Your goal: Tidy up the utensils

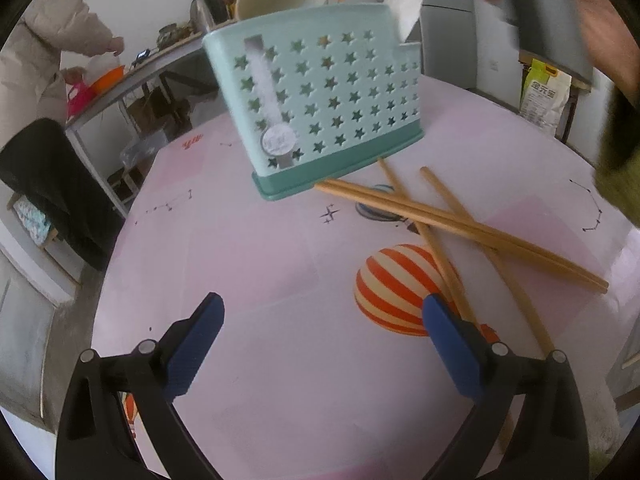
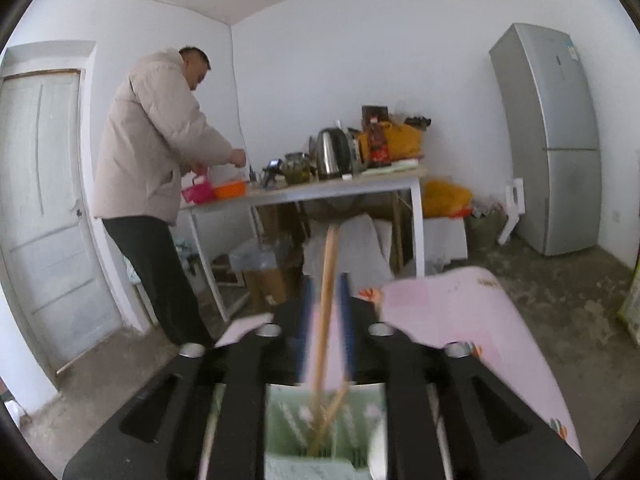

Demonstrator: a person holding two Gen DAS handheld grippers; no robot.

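A teal utensil holder (image 1: 320,112) with star holes stands on the pink table (image 1: 280,360), with a white spoon (image 1: 406,4) in its far compartment. Several wooden chopsticks (image 1: 460,224) lie crossed on the cloth to the holder's right. My left gripper (image 1: 322,302) hangs low over the table in front of the holder, jaws wide and empty, its right finger (image 1: 444,324) beside one chopstick. My right gripper (image 2: 326,280) is above the holder (image 2: 304,420). An upright chopstick (image 2: 330,256) stands between its parted pads, lower end in the holder, with a gap on both sides.
A person in a beige coat (image 2: 152,140) works at a side table (image 2: 320,192) with a kettle (image 2: 332,152) and tubs. A grey fridge (image 2: 552,140) stands at the right. A chair with dark cloth (image 1: 52,184) sits left of the table.
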